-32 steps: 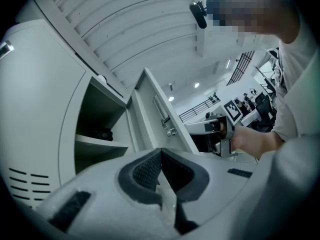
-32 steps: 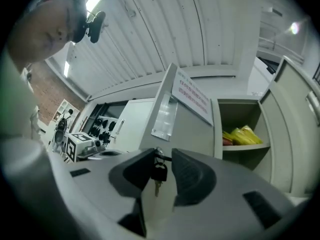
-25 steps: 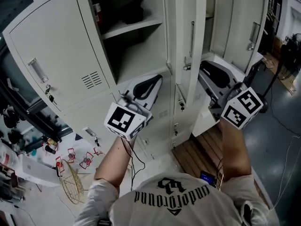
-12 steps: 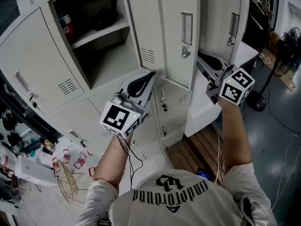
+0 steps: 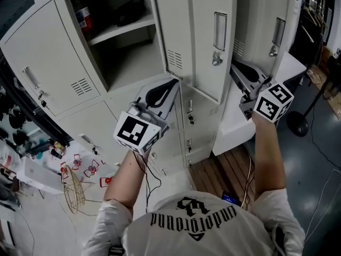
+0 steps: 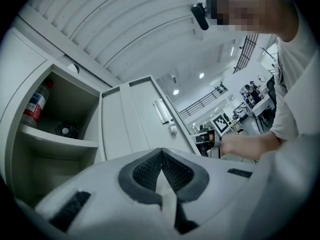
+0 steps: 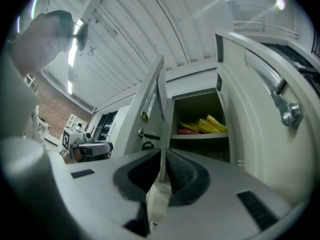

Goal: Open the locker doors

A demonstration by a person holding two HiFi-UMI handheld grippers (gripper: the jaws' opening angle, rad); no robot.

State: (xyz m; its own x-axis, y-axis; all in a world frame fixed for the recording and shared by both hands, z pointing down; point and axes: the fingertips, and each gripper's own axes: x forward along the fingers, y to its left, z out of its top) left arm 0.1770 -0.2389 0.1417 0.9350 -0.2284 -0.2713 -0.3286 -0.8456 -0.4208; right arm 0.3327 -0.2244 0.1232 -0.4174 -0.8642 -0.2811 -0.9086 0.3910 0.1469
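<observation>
A bank of pale grey lockers fills the head view. The far-left door (image 5: 53,63) stands swung open beside its compartment (image 5: 122,41). The middle door (image 5: 208,36) hangs open, its handle facing me. My right gripper (image 5: 235,65) sits at that door's free edge; in the right gripper view the jaws (image 7: 162,154) pinch the thin door edge (image 7: 161,114) and are easing open. Behind it a compartment holds yellow items (image 7: 205,124). My left gripper (image 5: 173,84) floats in front of the lockers, shut and empty (image 6: 161,153).
A red can (image 5: 82,17) stands on the upper shelf. The rightmost door (image 5: 274,28) is ajar next to my right gripper. Lower lockers (image 5: 194,127) are closed. Clutter and a wire basket (image 5: 74,193) lie on the floor at left; a wooden pallet (image 5: 224,172) and a stand base (image 5: 298,126) at right.
My right gripper has risen and its jaws have closed onto the middle door's edge. That door now shows its face instead of its edge. The left gripper has barely moved.
</observation>
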